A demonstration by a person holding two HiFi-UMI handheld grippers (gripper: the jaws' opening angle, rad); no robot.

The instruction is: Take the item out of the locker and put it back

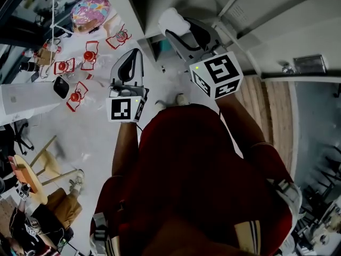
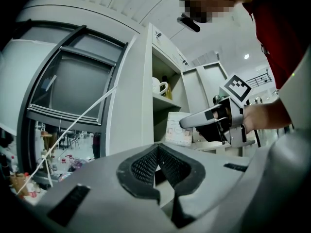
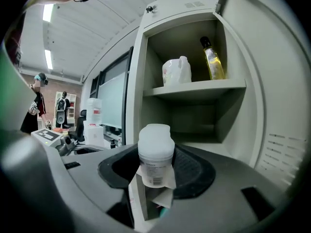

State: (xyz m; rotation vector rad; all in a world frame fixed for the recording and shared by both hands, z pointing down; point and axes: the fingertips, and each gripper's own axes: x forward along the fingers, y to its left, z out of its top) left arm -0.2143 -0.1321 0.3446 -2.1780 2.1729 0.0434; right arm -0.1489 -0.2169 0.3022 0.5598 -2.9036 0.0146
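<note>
A white plastic bottle (image 3: 155,152) with a printed label stands upright between the jaws of my right gripper (image 3: 156,178), which is shut on it, just in front of the open grey locker (image 3: 141,81). The lower compartment (image 3: 199,120) behind the bottle is bare. In the head view the right gripper (image 1: 178,30) holds the white bottle (image 1: 171,19) up at the locker. My left gripper (image 1: 133,57) hangs lower left of it, its pads (image 2: 141,166) together on nothing. The left gripper view shows the right gripper (image 2: 206,120) at the locker's opening.
A white jug (image 3: 176,71) and a bottle of yellow oil (image 3: 212,57) stand on the locker's upper shelf (image 3: 194,87). The open door (image 3: 262,86) is at the right. Red-framed items (image 1: 88,55) and a wooden stool (image 1: 40,167) are at the left.
</note>
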